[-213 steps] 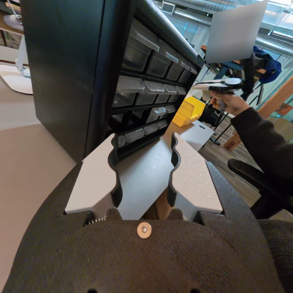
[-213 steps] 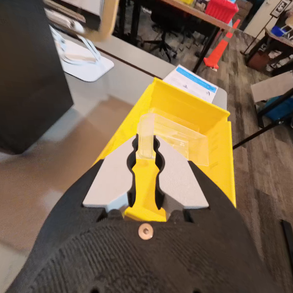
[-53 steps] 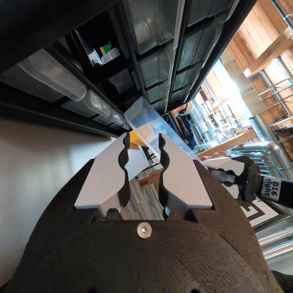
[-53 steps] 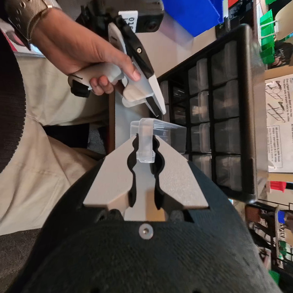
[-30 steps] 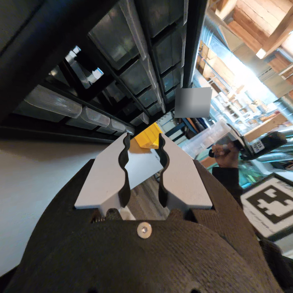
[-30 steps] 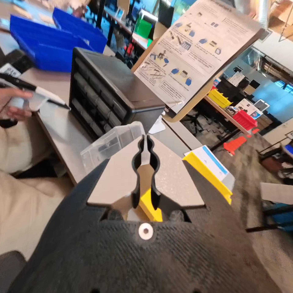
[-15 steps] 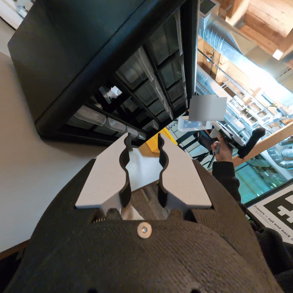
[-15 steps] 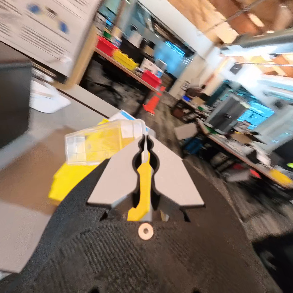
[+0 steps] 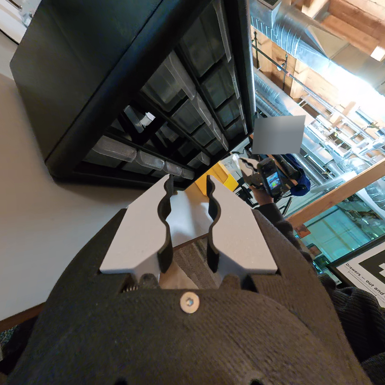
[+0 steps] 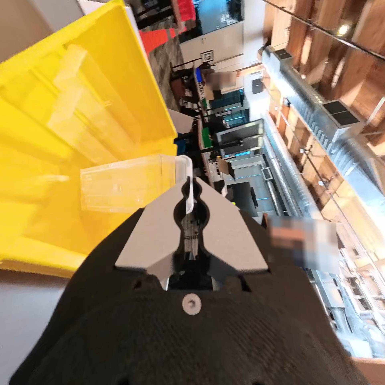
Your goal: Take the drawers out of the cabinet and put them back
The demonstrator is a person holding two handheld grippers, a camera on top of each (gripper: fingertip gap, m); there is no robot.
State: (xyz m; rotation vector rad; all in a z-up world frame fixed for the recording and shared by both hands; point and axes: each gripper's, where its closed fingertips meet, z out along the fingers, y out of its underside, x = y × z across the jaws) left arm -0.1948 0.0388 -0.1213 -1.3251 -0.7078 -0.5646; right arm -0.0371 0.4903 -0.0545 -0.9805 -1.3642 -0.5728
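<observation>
Our right gripper [image 10: 192,181] has its fingers pressed together on the front lip of a clear drawer [image 10: 125,187], pinching that thin tab at the tips. The drawer's long axis runs crosswise to the fingers, its body pointing toward 9 o'clock in the right wrist view, the lipped front end at the fingertips. It hangs in the air over the open yellow bin [image 10: 62,104], which fills the 9 to 11 o'clock side; another clear drawer [image 10: 83,93] lies inside the bin, blurred. Our left gripper [image 9: 188,179] has its fingers spread, nothing between them, held above the pale table [image 9: 52,208]. Beyond the tips, from 10 to 1 o'clock, stands the black cabinet [image 9: 83,73], its rows of clear drawers mostly seated, some slots dark and open. At 2 o'clock in the left wrist view we see the right gripper well apart from the cabinet, by the bin.
</observation>
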